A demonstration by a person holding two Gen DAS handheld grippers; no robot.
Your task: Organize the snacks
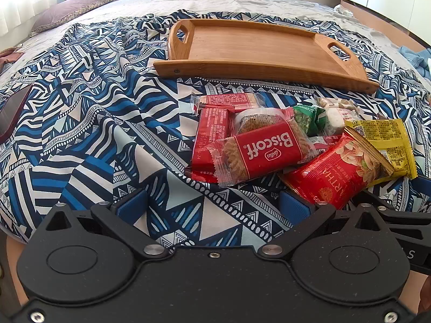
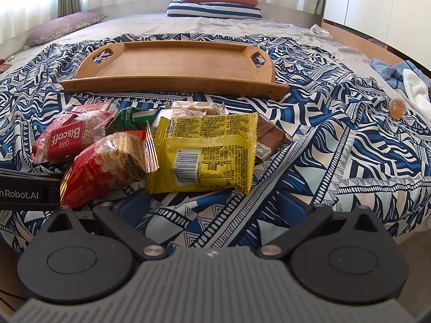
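Note:
A pile of wrapped snacks lies on a blue patterned cloth: a red Biscoff pack [image 1: 262, 152] [image 2: 66, 140], a red nut bag [image 1: 334, 171] [image 2: 107, 164], a yellow packet [image 1: 385, 142] [image 2: 207, 153], a green packet [image 1: 307, 117] [image 2: 129, 119] and others. An empty wooden tray [image 1: 258, 51] [image 2: 175, 64] sits just behind the pile. My left gripper [image 1: 212, 204] is open and empty, in front of the pile's left side. My right gripper [image 2: 212, 204] is open and empty, just short of the yellow packet.
The cloth covers a bed with pillows [image 2: 215, 2] at the far end. A small orange jelly cup [image 2: 397, 106] and a blue-white cloth [image 2: 404, 78] lie at the right. A dark phone-like object [image 1: 10, 115] lies at the left. The left gripper's body [image 2: 27, 188] shows at the right wrist view's left edge.

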